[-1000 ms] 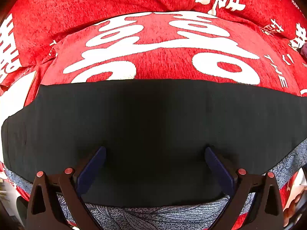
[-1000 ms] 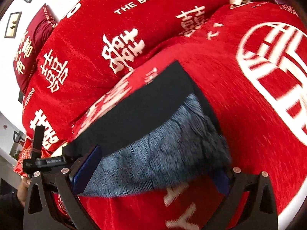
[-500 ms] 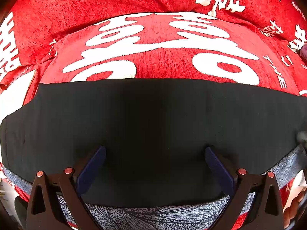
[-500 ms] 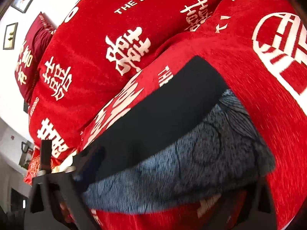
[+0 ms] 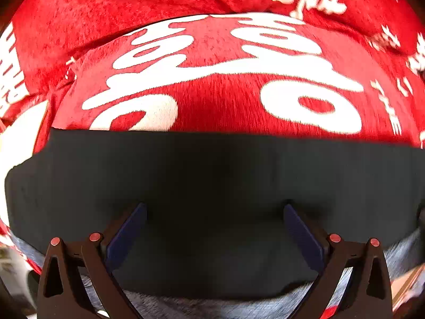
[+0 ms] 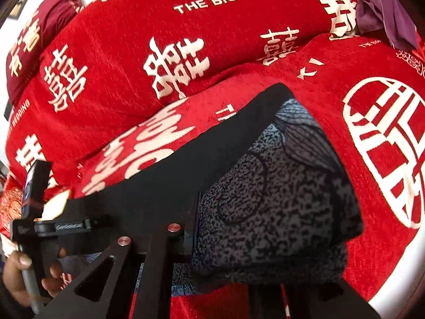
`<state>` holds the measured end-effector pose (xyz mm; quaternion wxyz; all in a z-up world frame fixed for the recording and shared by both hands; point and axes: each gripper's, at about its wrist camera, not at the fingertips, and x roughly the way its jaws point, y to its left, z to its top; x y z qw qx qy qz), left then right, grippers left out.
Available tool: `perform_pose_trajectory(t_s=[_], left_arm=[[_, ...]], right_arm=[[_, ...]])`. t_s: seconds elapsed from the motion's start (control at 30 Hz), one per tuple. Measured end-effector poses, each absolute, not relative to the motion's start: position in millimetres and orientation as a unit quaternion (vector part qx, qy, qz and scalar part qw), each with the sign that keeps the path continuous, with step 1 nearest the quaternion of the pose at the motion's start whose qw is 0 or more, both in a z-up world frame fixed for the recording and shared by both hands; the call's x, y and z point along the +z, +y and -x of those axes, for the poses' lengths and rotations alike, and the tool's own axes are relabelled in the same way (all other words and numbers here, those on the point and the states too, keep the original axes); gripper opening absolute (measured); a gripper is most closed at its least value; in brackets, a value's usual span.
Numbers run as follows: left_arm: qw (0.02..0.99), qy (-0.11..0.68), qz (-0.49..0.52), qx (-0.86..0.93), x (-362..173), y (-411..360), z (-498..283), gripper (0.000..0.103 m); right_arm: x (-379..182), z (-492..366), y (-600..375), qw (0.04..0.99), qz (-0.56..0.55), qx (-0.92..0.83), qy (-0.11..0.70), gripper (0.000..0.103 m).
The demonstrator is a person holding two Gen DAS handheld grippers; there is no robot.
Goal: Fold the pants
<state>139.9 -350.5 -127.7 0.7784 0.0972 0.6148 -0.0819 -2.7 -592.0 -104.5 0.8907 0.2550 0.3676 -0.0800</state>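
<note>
The pants lie across the red bedcover, with a black part (image 5: 212,172) and a grey-blue patterned part (image 6: 265,199). My left gripper (image 5: 214,207) points steeply down over the black cloth. It is open, its blue pads (image 5: 132,228) wide apart and nothing between them. It also shows in the right wrist view as a left gripper (image 6: 34,199) held by a hand (image 6: 16,271). My right gripper (image 6: 204,212) has its jaws closing on the near edge of the patterned cloth. That cloth bunches up and drapes over one finger, hiding it.
The red bedcover (image 6: 305,61) with white characters rises in a thick folded roll (image 6: 186,26) behind the pants. A purple cloth (image 6: 382,13) lies at the far right. A dark red pillow (image 6: 53,18) sits at the far left.
The right gripper's jaws went from wide apart to nearly together on the patterned cloth. It rose, and the cloth edge lifted and bunched. The left gripper stayed where it was.
</note>
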Motion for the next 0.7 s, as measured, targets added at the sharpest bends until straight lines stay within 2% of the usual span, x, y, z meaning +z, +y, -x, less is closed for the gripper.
perform_pose_trajectory(t_s=[0.17,0.27,0.43,0.57,0.7], left_arm=[[0.773,0.618,-0.103,-0.096,-128,-336,-108,0.103],[0.786,0.593,-0.132,-0.117,-128,-333,-86,0.103],[0.767,0.618,-0.111,-0.131,-129,-331,-103,0.103],[0.774,0.61,-0.037,-0.168,-104,-299,-112,0.103],[0.788,0.596,-0.012,-0.154,-93,-253,-131,0.103]], right_arm=[[-104,5,-589,0.89,-0.244,-0.084,0.376,0.014],[-106,4,-586,0.89,-0.231,-0.09,0.383,0.014],[-98,1,-581,0.888,-0.229,-0.11,0.384,0.014],[-62,-1,-548,0.911,-0.147,-0.122,0.365,0.014],[-34,-9,-498,0.926,-0.034,-0.131,0.353,0.014]])
